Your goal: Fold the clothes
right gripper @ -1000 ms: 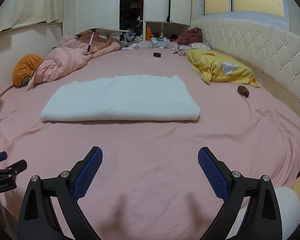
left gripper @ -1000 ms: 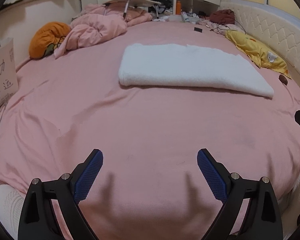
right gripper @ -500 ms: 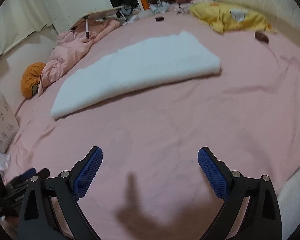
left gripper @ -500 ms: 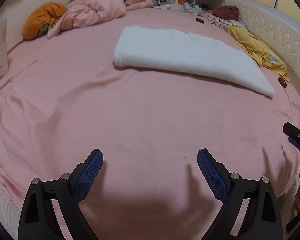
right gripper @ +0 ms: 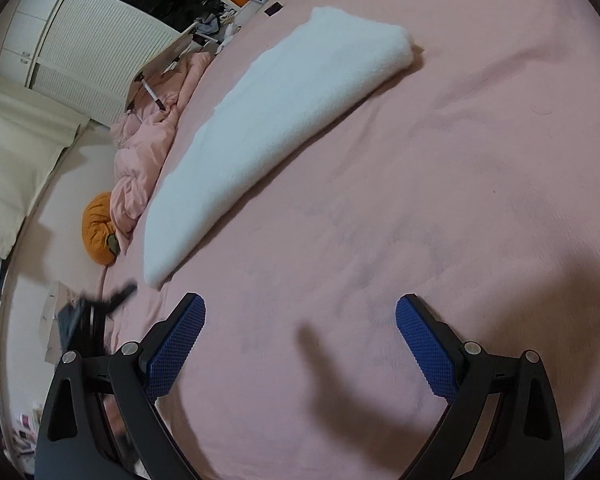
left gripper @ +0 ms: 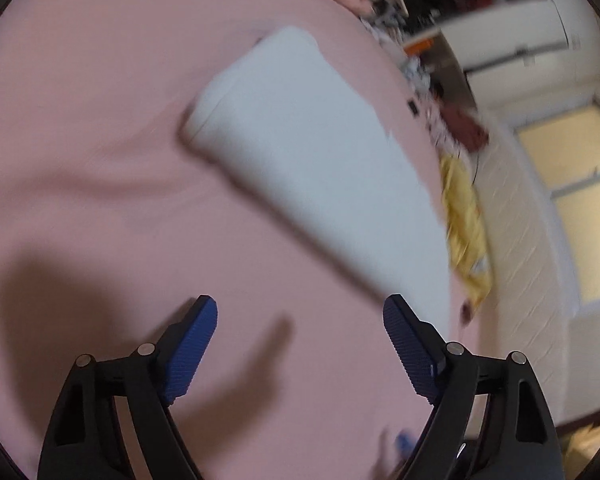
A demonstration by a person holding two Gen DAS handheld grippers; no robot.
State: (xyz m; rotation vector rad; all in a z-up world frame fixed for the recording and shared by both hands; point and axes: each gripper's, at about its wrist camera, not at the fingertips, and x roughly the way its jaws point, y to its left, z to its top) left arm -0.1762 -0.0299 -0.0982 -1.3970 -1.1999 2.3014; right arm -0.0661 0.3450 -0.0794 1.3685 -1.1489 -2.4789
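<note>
I see the white towel (right gripper: 276, 120) lying flat on the pink bed (right gripper: 440, 200), doubled over into a long thick strip with a rounded fold at one end. My left gripper (left gripper: 300, 344) and right gripper (right gripper: 300, 336) both stand spread wide with nothing between the pads, held over bare sheet just short of the towel's long near edge. In the left view the towel (left gripper: 320, 168) is blurred, so its edges are hard to read there. I judge this fits either a pause between folds or a finished fold. Any further fold would call for pinching both layers at the two ends together
</note>
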